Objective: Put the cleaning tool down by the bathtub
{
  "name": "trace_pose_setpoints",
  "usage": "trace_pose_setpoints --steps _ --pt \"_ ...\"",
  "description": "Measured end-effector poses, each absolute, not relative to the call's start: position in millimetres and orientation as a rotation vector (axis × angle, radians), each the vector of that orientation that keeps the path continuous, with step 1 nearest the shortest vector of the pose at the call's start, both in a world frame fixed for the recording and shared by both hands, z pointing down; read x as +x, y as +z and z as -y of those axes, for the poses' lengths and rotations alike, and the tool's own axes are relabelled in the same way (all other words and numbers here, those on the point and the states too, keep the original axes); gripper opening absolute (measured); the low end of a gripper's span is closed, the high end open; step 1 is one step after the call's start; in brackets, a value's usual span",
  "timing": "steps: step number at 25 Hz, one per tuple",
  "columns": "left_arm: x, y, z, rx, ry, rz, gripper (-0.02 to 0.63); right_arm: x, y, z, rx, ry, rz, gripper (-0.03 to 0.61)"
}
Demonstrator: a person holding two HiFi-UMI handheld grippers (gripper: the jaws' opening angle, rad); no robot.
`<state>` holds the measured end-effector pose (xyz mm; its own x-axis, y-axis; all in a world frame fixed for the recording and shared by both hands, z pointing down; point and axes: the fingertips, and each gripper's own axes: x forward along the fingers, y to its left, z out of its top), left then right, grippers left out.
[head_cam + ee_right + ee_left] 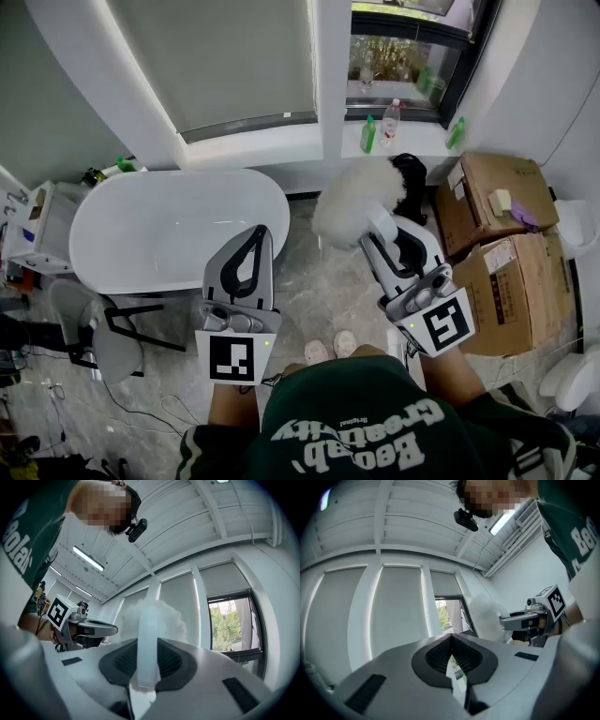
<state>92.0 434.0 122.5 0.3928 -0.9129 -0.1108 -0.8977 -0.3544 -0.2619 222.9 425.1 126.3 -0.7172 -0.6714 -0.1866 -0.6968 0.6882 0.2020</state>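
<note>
Fluffy white duster [352, 202], held aloft, near bathtub [178, 230]

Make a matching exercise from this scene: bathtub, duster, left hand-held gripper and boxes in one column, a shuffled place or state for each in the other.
Things
1. bathtub
2. duster
3. left hand-held gripper
4. boxes

Places or states
A. jaws together, nothing held
B. on the floor at the person's right
C. white, on the floor at the person's left
D. clamped in the right hand-held gripper

Pairs: 1-C, 2-D, 3-A, 4-B

bathtub [169, 230] — glossy, smooth | cleaning tool [352, 202] — fluffy head, plastic handle | boxes [492, 202]: matt cardboard
</note>
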Motion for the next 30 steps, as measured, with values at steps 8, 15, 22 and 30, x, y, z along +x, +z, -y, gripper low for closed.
trace_pose_setpoints --steps 8,15,22,30 --pt "96 123 -419 -2.382 -0.084 -1.593 0.005 226 127 -413 -1.12 0.407 -2.778 0.091" --pt "105 119 -414 -2.382 -0.077 -1.592 0.005 234 127 -407 -1.121 0.411 -2.774 0.091" --pt "124 115 -408 -2.38 -0.045 -1.614 0.006 259 124 -404 -1.123 0.387 -2.749 0.089" --pt "149 120 -406 -2.383 -0.058 -1.621 0.006 285 135 -402 -1.108 0.35 -2.747 0.091"
